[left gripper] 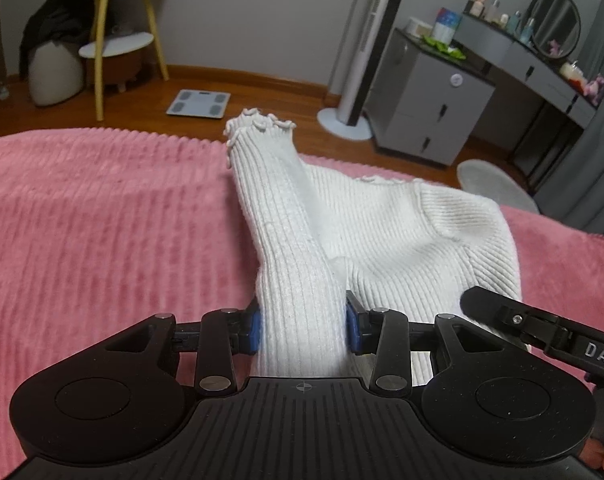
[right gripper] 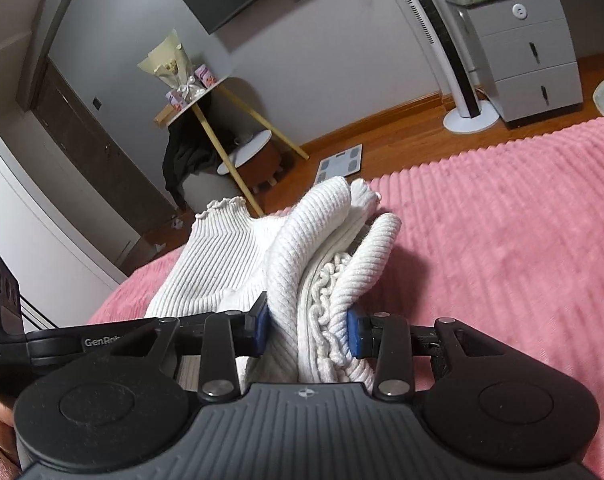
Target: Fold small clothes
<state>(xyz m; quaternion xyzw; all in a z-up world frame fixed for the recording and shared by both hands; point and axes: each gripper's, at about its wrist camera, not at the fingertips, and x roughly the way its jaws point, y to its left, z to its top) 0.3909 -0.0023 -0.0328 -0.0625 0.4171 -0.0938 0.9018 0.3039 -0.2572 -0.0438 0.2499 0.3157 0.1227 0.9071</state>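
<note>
Two tools: both clamped on one white ribbed sweater (left gripper: 382,220)
Left tool (left gripper: 304,326): sleeve pinched
Right tool (right gripper: 308,332): bunched folds gripped
Underneath: pink blanket (left gripper: 101,220)

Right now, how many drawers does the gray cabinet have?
3, stacked on the gray cabinet beside the white tower fan: top, middle, bottom. None look hidden.
</note>
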